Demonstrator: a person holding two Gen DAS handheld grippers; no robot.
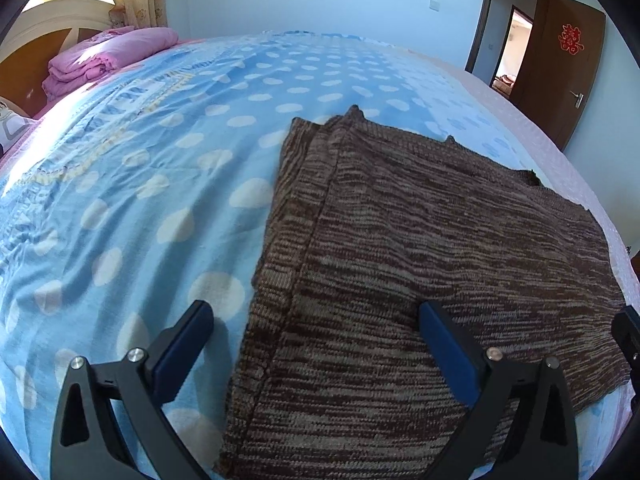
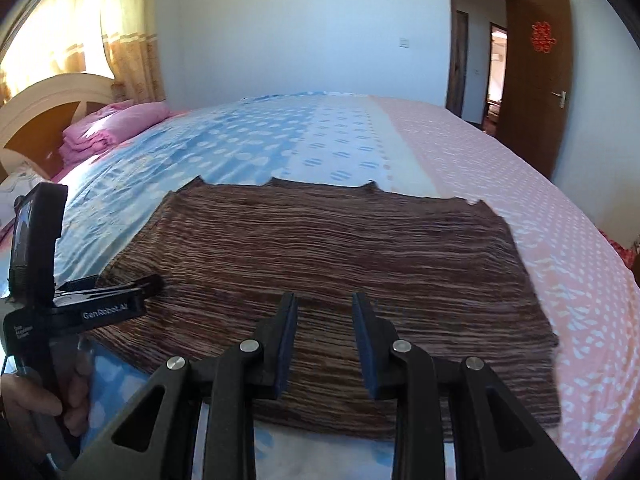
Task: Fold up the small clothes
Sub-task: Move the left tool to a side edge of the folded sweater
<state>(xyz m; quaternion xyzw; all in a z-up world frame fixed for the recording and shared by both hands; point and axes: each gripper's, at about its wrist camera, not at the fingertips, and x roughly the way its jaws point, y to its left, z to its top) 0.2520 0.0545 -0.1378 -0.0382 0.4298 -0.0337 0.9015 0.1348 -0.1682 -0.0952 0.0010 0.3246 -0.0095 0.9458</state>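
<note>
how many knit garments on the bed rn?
1. A brown striped knit garment lies flat on the near part of the bed, over the blue dotted sheet and the pink one. The folded pink bedding by the headboard could hide more.

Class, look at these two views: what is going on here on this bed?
A person is folding a brown knitted garment laid flat on a bed with a blue dotted sheet. Each hand carries a hand-held gripper. The left hand-held gripper hangs wide open over the garment's near left edge, gripping nothing. The right hand-held gripper hovers over the near edge with a narrow gap between its pads, nothing between them. Folded pink bedding sits by the headboard.
</note>
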